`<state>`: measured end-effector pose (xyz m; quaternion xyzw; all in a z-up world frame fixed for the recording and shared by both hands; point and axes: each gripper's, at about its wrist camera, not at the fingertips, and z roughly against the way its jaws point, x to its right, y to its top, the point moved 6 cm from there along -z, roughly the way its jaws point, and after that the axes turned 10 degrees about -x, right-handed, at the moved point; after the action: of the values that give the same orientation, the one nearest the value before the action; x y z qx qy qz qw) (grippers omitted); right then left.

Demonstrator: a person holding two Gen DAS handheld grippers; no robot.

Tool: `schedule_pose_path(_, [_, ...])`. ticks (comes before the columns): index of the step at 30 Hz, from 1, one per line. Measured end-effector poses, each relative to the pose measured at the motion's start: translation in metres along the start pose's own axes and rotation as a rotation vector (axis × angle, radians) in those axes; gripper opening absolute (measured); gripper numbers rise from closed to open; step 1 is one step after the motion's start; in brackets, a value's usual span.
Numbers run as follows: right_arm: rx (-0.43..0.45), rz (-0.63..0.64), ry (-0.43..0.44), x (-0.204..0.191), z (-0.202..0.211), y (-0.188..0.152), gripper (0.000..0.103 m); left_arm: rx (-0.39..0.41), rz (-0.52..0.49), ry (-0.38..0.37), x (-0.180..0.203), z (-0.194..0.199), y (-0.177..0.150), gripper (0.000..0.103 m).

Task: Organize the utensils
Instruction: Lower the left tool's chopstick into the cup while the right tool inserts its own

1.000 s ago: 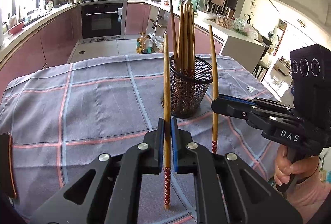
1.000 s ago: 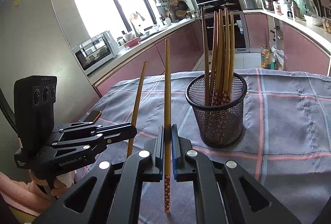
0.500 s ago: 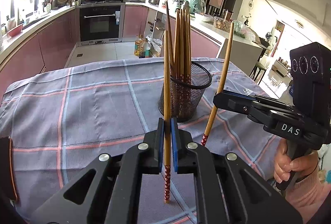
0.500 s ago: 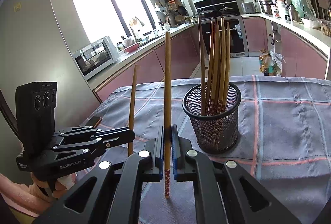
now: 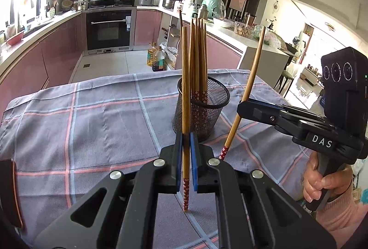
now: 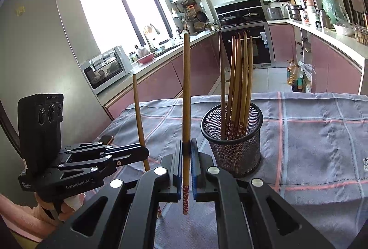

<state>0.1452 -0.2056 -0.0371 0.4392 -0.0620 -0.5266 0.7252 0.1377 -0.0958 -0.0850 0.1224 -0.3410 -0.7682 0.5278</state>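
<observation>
A black mesh cup (image 5: 202, 111) (image 6: 232, 140) stands on the checked tablecloth (image 5: 96, 122) and holds several wooden chopsticks, red patterned ends down. My left gripper (image 5: 186, 140) is shut on one upright chopstick (image 5: 185, 78), just in front of the cup. My right gripper (image 6: 186, 147) is shut on another chopstick (image 6: 186, 92), to the left of the cup in its own view. In the left wrist view the right gripper (image 5: 241, 106) sits right of the cup, its chopstick (image 5: 251, 78) leaning right at the top. In the right wrist view the left gripper (image 6: 145, 153) holds its chopstick (image 6: 138, 111) at left.
A dark phone-like object (image 6: 107, 139) (image 5: 9, 189) lies near the cloth's left edge. A person's hands in pink sleeves (image 5: 331, 209) (image 6: 27, 216) hold the gripper handles. Kitchen counters, an oven (image 5: 109, 29) and oil bottles (image 5: 157, 60) stand beyond the table.
The right gripper's chopstick has tilted from upright to leaning right at the top. Both views have crept closer to the mesh cup and tipped slightly.
</observation>
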Motion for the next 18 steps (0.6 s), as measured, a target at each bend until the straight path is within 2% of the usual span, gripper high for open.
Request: schedule_pose_path(18, [0.024,0.009,-0.009,0.001,0.011,0.013,0.006,0.023,-0.016,-0.006,0.003,0.009,0.014,0.007])
